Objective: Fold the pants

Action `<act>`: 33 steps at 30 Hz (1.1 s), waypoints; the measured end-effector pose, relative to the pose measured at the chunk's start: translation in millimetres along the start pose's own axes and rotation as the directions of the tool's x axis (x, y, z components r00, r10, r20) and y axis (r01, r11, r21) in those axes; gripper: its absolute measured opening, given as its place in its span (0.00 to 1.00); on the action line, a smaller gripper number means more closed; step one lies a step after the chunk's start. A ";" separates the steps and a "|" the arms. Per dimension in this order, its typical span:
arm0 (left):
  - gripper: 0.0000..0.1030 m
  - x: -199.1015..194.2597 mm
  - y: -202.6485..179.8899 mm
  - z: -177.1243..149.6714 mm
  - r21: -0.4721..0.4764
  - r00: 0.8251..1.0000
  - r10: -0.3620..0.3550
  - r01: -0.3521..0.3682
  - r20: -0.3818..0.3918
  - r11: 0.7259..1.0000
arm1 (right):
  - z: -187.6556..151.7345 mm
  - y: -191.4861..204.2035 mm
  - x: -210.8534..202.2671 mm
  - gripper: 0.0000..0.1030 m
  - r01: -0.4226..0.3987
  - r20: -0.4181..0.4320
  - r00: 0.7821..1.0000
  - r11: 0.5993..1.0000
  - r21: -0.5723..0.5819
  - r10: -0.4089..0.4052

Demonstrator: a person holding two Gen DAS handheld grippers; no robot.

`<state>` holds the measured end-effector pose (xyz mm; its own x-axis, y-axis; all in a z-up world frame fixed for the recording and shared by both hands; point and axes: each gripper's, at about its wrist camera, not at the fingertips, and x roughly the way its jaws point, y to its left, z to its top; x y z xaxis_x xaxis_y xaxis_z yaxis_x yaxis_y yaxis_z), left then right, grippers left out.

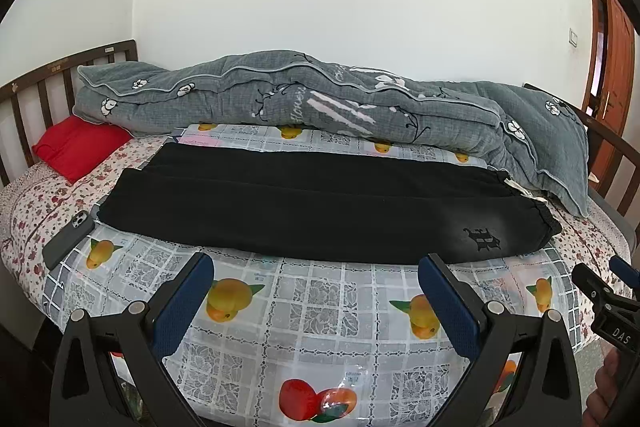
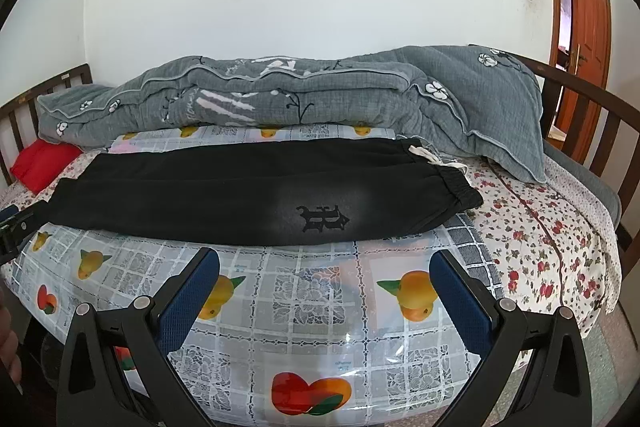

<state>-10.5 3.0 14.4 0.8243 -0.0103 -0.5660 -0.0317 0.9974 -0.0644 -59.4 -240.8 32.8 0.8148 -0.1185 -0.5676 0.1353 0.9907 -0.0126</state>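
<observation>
Black pants (image 1: 304,203) lie flat across the bed, one leg folded over the other, waistband at the right and cuffs at the left. A black logo (image 1: 482,238) sits near the waistband. They also show in the right wrist view (image 2: 224,195). My left gripper (image 1: 316,263) is open and empty, held just in front of the pants' near edge. My right gripper (image 2: 324,259) is open and empty, in front of the logo (image 2: 322,219). The right gripper also shows at the right edge of the left wrist view (image 1: 608,279).
A fruit-print plastic cloth (image 1: 320,327) covers the bed under the pants. A phone (image 1: 69,238) lies left of the cuffs. A grey quilt (image 1: 304,99) is bunched behind, a red pillow (image 1: 78,147) at far left. Wooden rails (image 2: 592,115) flank the bed.
</observation>
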 end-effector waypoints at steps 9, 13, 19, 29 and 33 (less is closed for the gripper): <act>1.00 -2.7 1.9 -0.5 -0.005 1.000 -0.002 0.002 0.001 1.000 | -0.8 -0.4 -3.7 1.00 -0.001 0.005 1.000 1.000 0.003 0.001; 1.00 -2.7 2.2 -0.4 -0.003 1.000 -0.002 0.002 0.001 1.000 | -0.6 -0.4 -3.9 1.00 0.001 0.005 1.000 1.000 0.003 -0.001; 1.00 -3.0 2.2 0.1 -0.004 1.000 -0.002 0.002 0.003 1.000 | -0.4 -0.2 -3.6 1.00 0.002 0.004 1.000 1.000 0.001 -0.002; 1.00 -10.3 2.7 1.6 -0.001 1.000 -0.016 0.016 0.016 1.000 | 0.7 0.7 -8.9 1.00 0.002 0.009 1.000 1.000 -0.001 -0.002; 1.00 -8.6 2.7 0.3 0.004 1.000 -0.015 0.015 0.016 1.000 | 1.9 1.3 -11.6 1.00 0.004 0.009 1.000 1.000 -0.007 -0.003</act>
<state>-17.5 5.7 19.3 0.8334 -0.0244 -0.5521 -0.0168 0.9975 -0.0693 -67.7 -238.3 40.9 0.8193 -0.1225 -0.5601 0.1340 0.9908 -0.0206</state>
